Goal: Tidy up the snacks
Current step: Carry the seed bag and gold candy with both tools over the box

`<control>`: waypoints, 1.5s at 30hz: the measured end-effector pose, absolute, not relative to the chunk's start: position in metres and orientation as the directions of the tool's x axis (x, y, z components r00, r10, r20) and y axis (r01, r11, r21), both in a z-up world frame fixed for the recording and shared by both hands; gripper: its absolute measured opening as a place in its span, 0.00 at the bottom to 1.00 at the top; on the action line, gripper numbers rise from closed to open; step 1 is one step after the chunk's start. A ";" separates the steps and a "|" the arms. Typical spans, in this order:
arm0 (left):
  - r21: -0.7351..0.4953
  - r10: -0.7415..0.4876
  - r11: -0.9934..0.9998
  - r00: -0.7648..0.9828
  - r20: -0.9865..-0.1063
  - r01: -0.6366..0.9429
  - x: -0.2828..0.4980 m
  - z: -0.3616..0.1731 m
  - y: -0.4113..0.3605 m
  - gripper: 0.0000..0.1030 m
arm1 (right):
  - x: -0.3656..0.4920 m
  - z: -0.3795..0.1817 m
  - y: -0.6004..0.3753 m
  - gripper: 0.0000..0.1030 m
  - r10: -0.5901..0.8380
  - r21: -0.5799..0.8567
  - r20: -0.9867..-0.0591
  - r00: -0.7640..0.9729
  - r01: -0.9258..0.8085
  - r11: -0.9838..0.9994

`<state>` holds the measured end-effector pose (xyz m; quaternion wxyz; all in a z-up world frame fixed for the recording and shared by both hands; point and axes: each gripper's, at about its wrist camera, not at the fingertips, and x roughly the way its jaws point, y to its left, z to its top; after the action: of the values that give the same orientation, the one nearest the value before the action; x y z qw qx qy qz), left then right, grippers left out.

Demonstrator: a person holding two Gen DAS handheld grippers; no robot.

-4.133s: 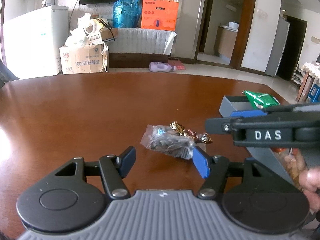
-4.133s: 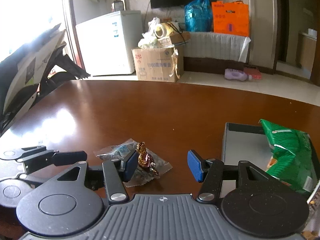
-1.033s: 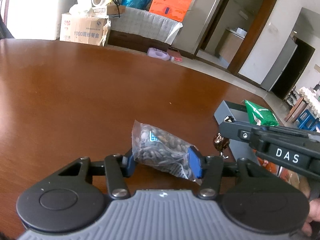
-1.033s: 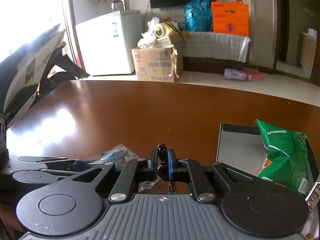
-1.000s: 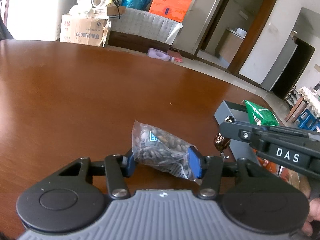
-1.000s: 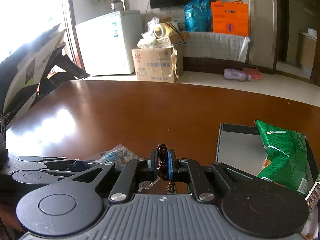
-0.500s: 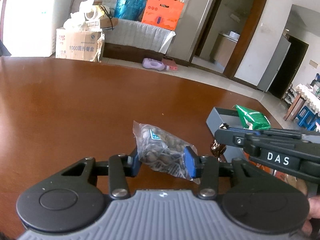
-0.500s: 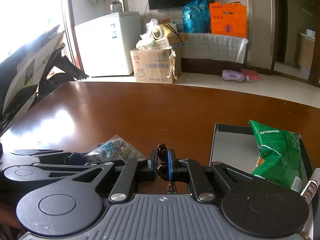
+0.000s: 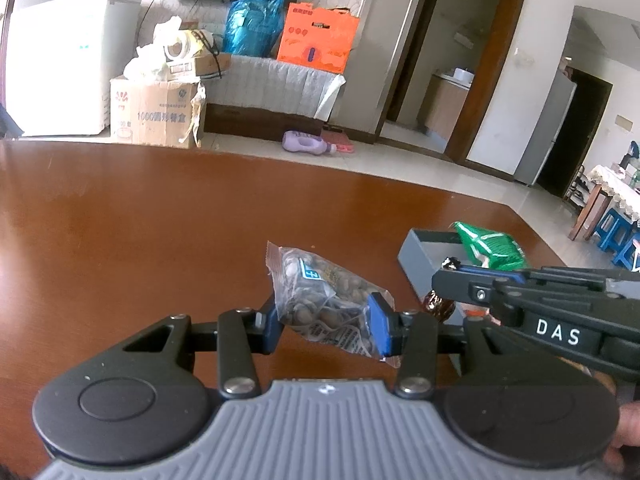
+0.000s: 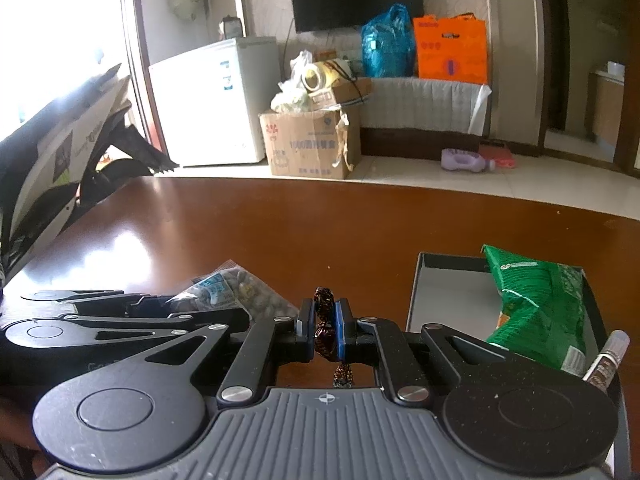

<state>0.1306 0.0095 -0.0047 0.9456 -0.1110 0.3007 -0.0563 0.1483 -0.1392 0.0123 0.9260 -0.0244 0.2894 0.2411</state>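
Left tool [image 9: 326, 326] pinches a clear seed packet [image 9: 320, 296] across its soft, crinkly middle, held above the bench [image 9: 140, 216]. Right tool [image 10: 325, 328] is pressed together on a small foil-wrapped candy [image 10: 325, 330], light and slippery. The grey box [image 10: 444, 280], at right, already holds a green bag [image 10: 536, 308]; the right tool crosses the left's path.

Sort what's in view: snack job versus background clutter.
Job: clear bag of seeds in left tongs; brown wrapped candy in right tongs; grey box; green snack bag.

Clutter: cardboard carton; orange bag; blue bag; purple bottle.
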 end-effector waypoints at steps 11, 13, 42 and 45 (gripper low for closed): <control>-0.238 -0.192 0.969 0.822 -0.536 0.072 0.122 0.012 -0.007 0.41 | 0.134 0.026 -0.162 0.12 0.425 0.106 -0.514 0.745 -0.436 0.894; -0.235 -0.199 0.968 0.822 -0.533 0.082 0.122 0.015 -0.012 0.41 | 0.132 0.028 -0.166 0.12 0.422 0.107 -0.509 0.750 -0.431 0.896; -0.238 -0.335 0.940 0.789 -0.515 0.243 0.131 0.033 -0.096 0.41 | 0.123 0.040 -0.231 0.12 0.335 0.119 -0.492 0.804 -0.319 0.940; -0.236 -0.346 0.937 0.779 -0.522 0.259 0.133 0.030 -0.104 0.41 | 0.124 0.040 -0.236 0.12 0.329 0.120 -0.492 0.806 -0.311 0.943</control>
<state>0.1330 -0.1042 0.0305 0.9402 -0.0756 0.2906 -0.1609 0.1240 -0.2356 0.0395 0.9502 0.0168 0.2618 0.1683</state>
